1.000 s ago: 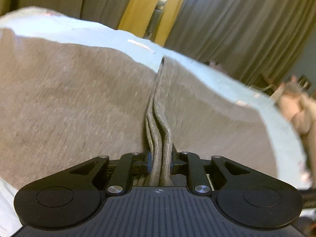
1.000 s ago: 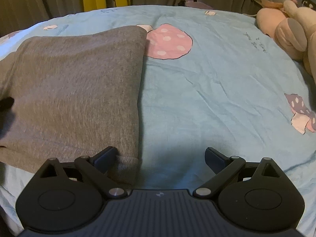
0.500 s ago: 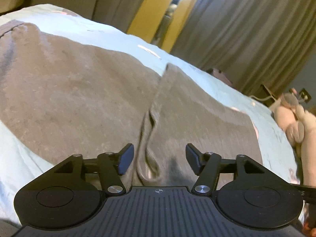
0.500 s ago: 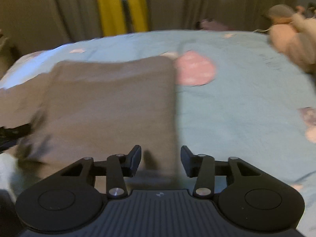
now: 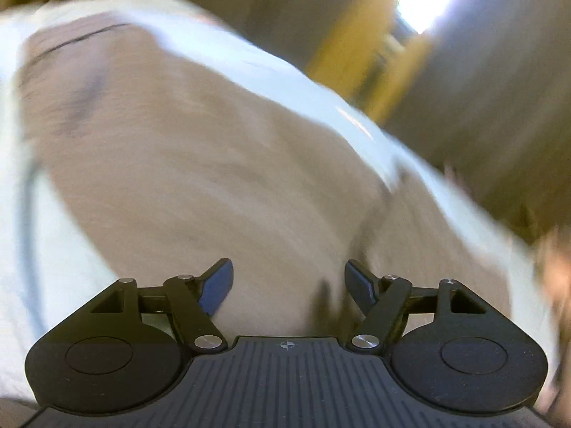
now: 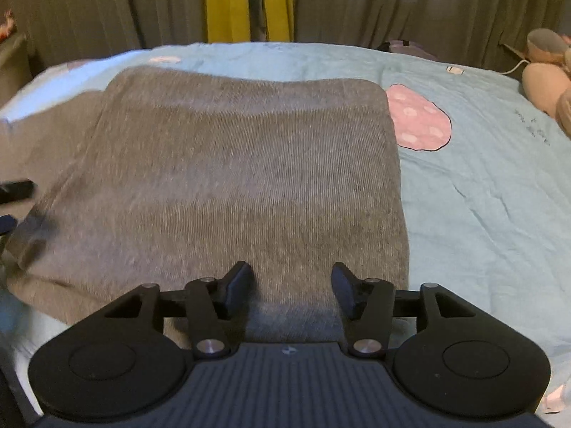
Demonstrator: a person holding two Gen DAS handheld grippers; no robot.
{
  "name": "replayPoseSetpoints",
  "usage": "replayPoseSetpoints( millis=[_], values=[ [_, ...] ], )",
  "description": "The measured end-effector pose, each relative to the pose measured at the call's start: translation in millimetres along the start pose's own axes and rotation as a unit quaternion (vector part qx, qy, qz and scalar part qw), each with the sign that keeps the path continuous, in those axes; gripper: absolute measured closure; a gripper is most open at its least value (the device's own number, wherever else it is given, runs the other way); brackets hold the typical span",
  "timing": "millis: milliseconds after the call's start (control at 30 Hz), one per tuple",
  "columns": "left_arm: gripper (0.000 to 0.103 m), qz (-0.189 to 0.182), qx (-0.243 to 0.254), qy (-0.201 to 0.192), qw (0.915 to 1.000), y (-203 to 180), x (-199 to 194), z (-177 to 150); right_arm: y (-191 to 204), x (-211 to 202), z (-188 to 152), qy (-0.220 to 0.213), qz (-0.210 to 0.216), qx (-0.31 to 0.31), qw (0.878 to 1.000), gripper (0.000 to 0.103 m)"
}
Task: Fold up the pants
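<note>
Two grippers, jaws spreading with nothing pinched: left gripper (image 5: 289, 278) and right gripper (image 6: 291, 290) hover over one pair of grey pants (image 6: 232, 178), folded flat on the blue sheet (image 6: 481, 196). One pink mushroom print (image 6: 417, 125) touches the fold's corner.

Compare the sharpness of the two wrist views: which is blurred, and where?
Left wrist view: heavy motion smear over the pants and bedsheet; blown-out glare top right. Right wrist view: mostly sharp, knit ribbing legible, slight blur along the left edge.
</note>
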State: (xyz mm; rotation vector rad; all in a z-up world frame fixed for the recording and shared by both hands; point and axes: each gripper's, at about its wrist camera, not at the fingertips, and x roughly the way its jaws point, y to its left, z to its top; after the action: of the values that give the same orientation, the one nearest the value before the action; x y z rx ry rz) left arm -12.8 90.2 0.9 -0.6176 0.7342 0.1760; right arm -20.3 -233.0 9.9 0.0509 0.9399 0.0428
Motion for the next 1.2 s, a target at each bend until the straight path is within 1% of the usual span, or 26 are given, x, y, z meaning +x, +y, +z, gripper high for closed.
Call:
replayPoseSetpoints(
  millis=[33, 67, 100, 133, 167, 200, 233, 267, 333, 367, 433, 467, 533, 633, 667, 700, 767, 867, 967, 1000, 1033, 1067, 1100, 1167, 1200],
  values=[
    [0.027, -0.001, -0.036, -0.014, 0.9992, 15.3, -4.8, 9.7, 0.5, 1.5, -0.5, -0.005, 0.004, 0.004, 1.0, 0.045],
    [0.026, -0.007, -0.079, -0.036, 0.9962, 36.9, -12.6, 21.9, -0.4, 1.5, -0.9, -0.009, 0.008, 0.006, 1.0, 0.042],
    [0.025, -0.015, -0.113, -0.054, 0.9921, 54.6, -18.7, 29.9, -0.6, 2.4, -1.3, -0.012, 0.012, 0.009, 1.0, 0.038],
    [0.024, -0.024, -0.145, -0.068, 0.9868, 72.5, -23.9, 36.4, -0.4, 3.7, -1.2, -0.014, 0.018, 0.011, 1.0, 0.03],
    [0.022, -0.037, -0.176, -0.077, 0.9808, 90.5, -28.8, 41.4, 0.0, 4.2, -1.2, -0.014, 0.025, 0.012, 1.0, 0.02],
    [0.022, -0.05, -0.204, -0.082, 0.9743, 109.9, -32.1, 44.5, 0.9, 6.3, -0.6, -0.014, 0.035, 0.013, 0.999, 0.014],
    [0.022, -0.051, -0.225, -0.083, 0.9696, 121.8, -32.4, 45.9, 2.7, 8.9, -0.2, -0.012, 0.047, 0.011, 0.999, 0.005],
    [0.022, -0.054, -0.247, -0.086, 0.9638, 136.2, -33.0, 45.0, 4.4, 10.8, -0.3, -0.011, 0.051, 0.008, 0.999, 0.004],
    [0.022, -0.068, -0.301, -0.085, 0.9474, 159.3, -32.4, 40.8, 8.2, 13.1, -1.2, -0.015, 0.046, 0.004, 0.999, 0.004],
    [0.021, -0.072, -0.321, -0.085, 0.9406, 166.9, -31.6, 39.0, 8.7, 13.9, -1.1, -0.018, 0.045, 0.006, 0.999, 0.004],
    [0.021, -0.057, -0.324, -0.085, 0.9404, 168.3, -26.6, 41.7, 8.9, 14.9, -1.2, -0.019, 0.047, 0.011, 0.999, 0.004],
    [0.021, -0.057, -0.322, -0.085, 0.9412, 170.8, -25.0, 42.6, 8.6, 15.6, -1.1, -0.02, 0.047, 0.012, 0.999, 0.004],
    [0.021, -0.06, -0.325, -0.08, 0.9405, 173.0, -19.8, 46.0, 7.7, 16.1, -1.3, -0.02, 0.046, 0.012, 0.999, 0.004],
    [0.021, -0.078, -0.336, -0.083, 0.9351, 183.5, -12.8, 47.8, 8.0, 16.7, -1.5, -0.023, 0.046, 0.013, 0.999, 0.004],
    [0.021, -0.082, -0.34, -0.082, 0.9334, 192.3, -14.4, 44.7, 8.1, 17.1, -1.5, -0.024, 0.046, 0.014, 0.999, 0.004],
    [0.022, -0.086, -0.346, -0.081, 0.9307, 194.6, -10.7, 46.3, 8.0, 17.2, -1.6, -0.024, 0.045, 0.014, 0.999, 0.004],
    [0.022, -0.095, -0.356, -0.092, 0.9251, 199.4, -7.4, 49.5, 8.7, 17.3, -1.5, -0.025, 0.045, 0.014, 0.999, 0.004],
    [0.022, -0.118, -0.375, -0.12, 0.9116, 210.5, -10.1, 44.0, 8.8, 17.1, -1.6, -0.025, 0.045, 0.014, 0.999, 0.004],
    [0.024, -0.138, -0.382, -0.134, 0.9038, 217.5, -5.5, 45.5, 9.3, 16.9, -1.9, -0.027, 0.042, 0.013, 0.999, 0.004],
    [0.025, -0.143, -0.381, -0.14, 0.9028, 218.7, -5.0, 46.1, 9.6, 16.9, -2.0, -0.028, 0.042, 0.013, 0.999, 0.004],
    [0.026, -0.146, -0.375, -0.144, 0.9043, 218.6, -4.4, 47.4, 9.7, 17.1, -2.1, -0.029, 0.041, 0.013, 0.999, 0.004],
    [0.031, -0.142, -0.366, -0.15, 0.9076, 219.5, -4.5, 50.5, 9.8, 17.1, -1.9, -0.03, 0.041, 0.013, 0.999, 0.004],
    [0.037, -0.129, -0.351, -0.156, 0.9141, 217.2, -5.6, 52.9, 10.3, 16.7, -2.2, -0.03, 0.04, 0.013, 0.999, 0.004],
    [0.041, -0.101, -0.306, -0.165, 0.9323, 208.5, -8.8, 60.7, 10.5, 16.5, -2.2, -0.031, 0.039, 0.012, 0.999, 0.004],
    [0.041, -0.092, -0.282, -0.165, 0.9406, 203.2, -7.3, 65.1, 10.5, 16.6, -2.1, -0.032, 0.039, 0.012, 0.999, 0.004]
  ],
)
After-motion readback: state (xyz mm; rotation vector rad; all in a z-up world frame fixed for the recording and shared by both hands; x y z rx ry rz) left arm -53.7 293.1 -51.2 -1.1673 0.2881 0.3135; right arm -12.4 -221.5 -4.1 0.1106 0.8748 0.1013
